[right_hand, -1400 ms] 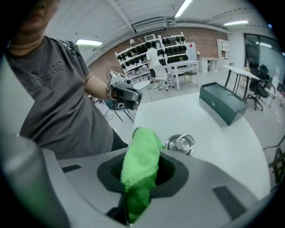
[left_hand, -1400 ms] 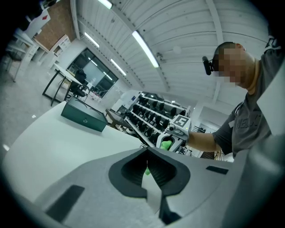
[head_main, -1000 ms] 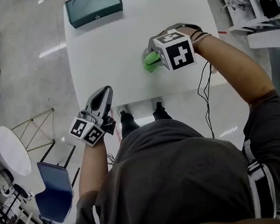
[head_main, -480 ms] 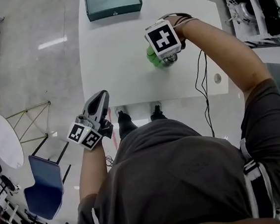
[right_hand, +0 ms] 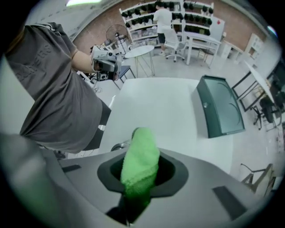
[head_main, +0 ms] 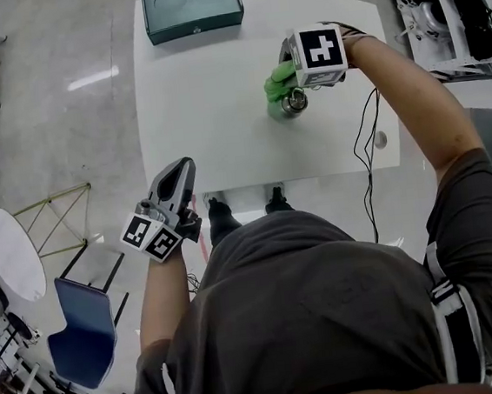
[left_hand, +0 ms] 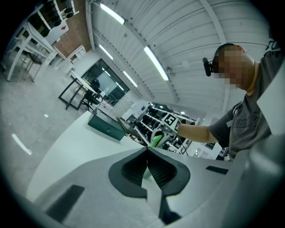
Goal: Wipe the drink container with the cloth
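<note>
A small metal drink container (head_main: 295, 103) stands on the white table (head_main: 202, 109); only its open rim shows in the head view. My right gripper (head_main: 289, 73) is shut on a green cloth (head_main: 279, 84), which it presses against the container's far side. In the right gripper view the cloth (right_hand: 140, 162) fills the jaws and the container's rim (right_hand: 116, 146) peeks out on its left. My left gripper (head_main: 181, 169) hangs shut and empty at the table's near edge, well apart from the container. Its closed jaws point toward the distant cloth (left_hand: 156, 140).
A dark green box (head_main: 191, 8) with two round recesses in its lid sits at the table's far edge, also seen as the box (right_hand: 220, 111) and the box (left_hand: 107, 127). A blue chair (head_main: 83, 327) and a round white stool (head_main: 15, 267) stand on the floor at left. Shelving (head_main: 448, 0) lines the right.
The right gripper has swung with the cloth from the container's near left side round to its far side. The left gripper has stayed at the table's edge.
</note>
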{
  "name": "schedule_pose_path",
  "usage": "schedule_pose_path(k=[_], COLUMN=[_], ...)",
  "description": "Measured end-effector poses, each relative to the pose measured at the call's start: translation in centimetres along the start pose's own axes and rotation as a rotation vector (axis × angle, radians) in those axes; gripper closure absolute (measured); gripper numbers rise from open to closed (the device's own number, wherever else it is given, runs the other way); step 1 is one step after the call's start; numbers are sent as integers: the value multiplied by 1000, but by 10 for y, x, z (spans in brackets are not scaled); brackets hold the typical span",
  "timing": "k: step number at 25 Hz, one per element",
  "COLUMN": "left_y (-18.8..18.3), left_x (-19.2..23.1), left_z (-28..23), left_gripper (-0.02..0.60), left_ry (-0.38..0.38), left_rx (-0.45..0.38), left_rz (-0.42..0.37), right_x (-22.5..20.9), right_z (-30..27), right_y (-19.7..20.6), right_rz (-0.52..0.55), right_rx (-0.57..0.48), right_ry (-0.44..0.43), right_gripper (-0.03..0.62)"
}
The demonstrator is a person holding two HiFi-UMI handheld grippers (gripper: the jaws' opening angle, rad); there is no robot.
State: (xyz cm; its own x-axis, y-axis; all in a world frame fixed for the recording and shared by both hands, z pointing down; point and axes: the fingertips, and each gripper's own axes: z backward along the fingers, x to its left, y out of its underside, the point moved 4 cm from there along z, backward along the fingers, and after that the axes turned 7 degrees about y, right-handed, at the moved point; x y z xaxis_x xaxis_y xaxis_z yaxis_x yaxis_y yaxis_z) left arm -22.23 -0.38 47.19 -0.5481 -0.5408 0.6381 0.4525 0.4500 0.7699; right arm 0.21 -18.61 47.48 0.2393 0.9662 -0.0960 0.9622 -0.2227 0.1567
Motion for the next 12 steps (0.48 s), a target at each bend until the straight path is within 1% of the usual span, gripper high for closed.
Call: schedule_pose_path(k=[3, 6, 9, 11, 12], left_y=[1, 3, 4, 4, 5], left_x=[-4, -8, -14, -18, -21], left_z=[-14, -27, -36, -41, -44], left_gripper=[577, 577, 576, 577, 577], left_ry=[20, 36, 47, 53, 57], left_rx=[17, 36, 48, 53, 56], left_rz=[-1, -3, -10, -15, -17], right_x=[2, 5, 9, 14, 19], right_z=[13, 25, 42, 56, 61], right_y=[6, 15, 26, 29, 29], right_rz=[-90, -155, -213, -251, -263], right_rx=[-123, -208, -276, -337, -372], right_ry=[53, 126, 250, 338, 367], right_gripper=[526, 527, 526, 526, 526])
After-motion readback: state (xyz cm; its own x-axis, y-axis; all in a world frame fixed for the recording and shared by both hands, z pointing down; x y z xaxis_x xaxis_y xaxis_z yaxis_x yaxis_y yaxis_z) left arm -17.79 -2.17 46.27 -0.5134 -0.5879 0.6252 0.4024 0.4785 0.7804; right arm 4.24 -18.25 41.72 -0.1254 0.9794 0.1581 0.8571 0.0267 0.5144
